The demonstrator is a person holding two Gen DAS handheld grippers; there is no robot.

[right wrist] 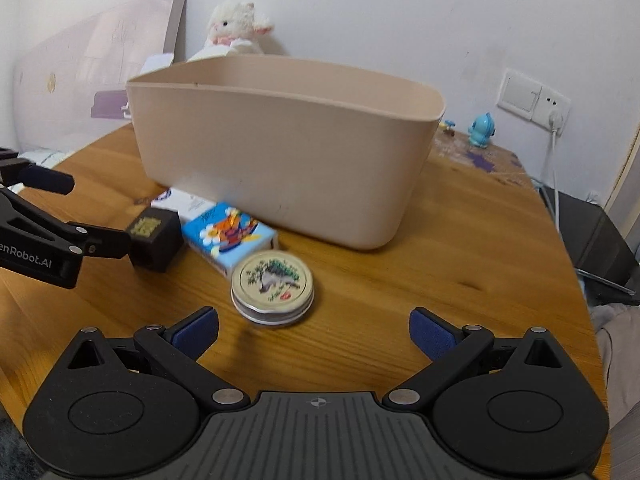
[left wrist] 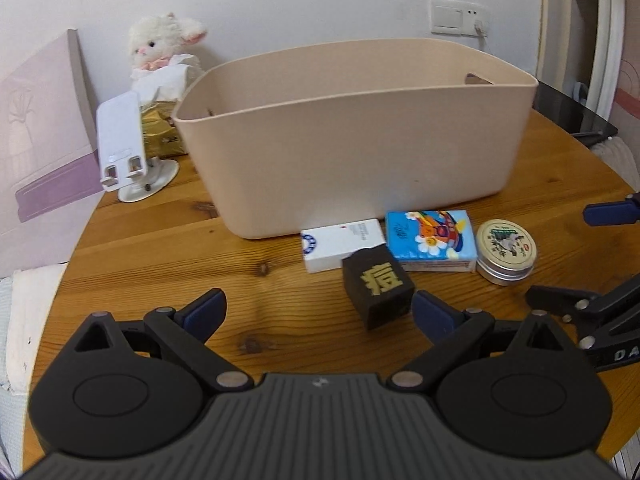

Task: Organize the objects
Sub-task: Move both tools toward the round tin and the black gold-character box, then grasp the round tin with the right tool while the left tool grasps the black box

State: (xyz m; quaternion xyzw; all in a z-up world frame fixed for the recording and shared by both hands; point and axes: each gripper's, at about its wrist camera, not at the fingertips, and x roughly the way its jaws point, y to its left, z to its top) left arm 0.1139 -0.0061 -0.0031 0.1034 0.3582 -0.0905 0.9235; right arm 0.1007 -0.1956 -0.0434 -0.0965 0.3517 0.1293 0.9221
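A beige plastic bin (left wrist: 352, 152) stands on the round wooden table (left wrist: 160, 256); it also shows in the right wrist view (right wrist: 280, 168). In front of it lie a white box (left wrist: 340, 246), a black cube with a gold character (left wrist: 378, 286), a blue tissue pack (left wrist: 432, 242) and a round tin (left wrist: 506, 250). My left gripper (left wrist: 318, 314) is open and empty, just short of the cube. My right gripper (right wrist: 314, 334) is open and empty, just short of the tin (right wrist: 273, 286). The cube (right wrist: 154, 236) and tissue pack (right wrist: 230, 240) sit left of the tin.
A white phone stand (left wrist: 126, 146), a plush lamb (left wrist: 160, 44) and a gold box (left wrist: 160, 132) stand behind the bin at the left. A pink board (left wrist: 36, 136) leans on the wall. A blue toy (right wrist: 482, 130) sits at the far right.
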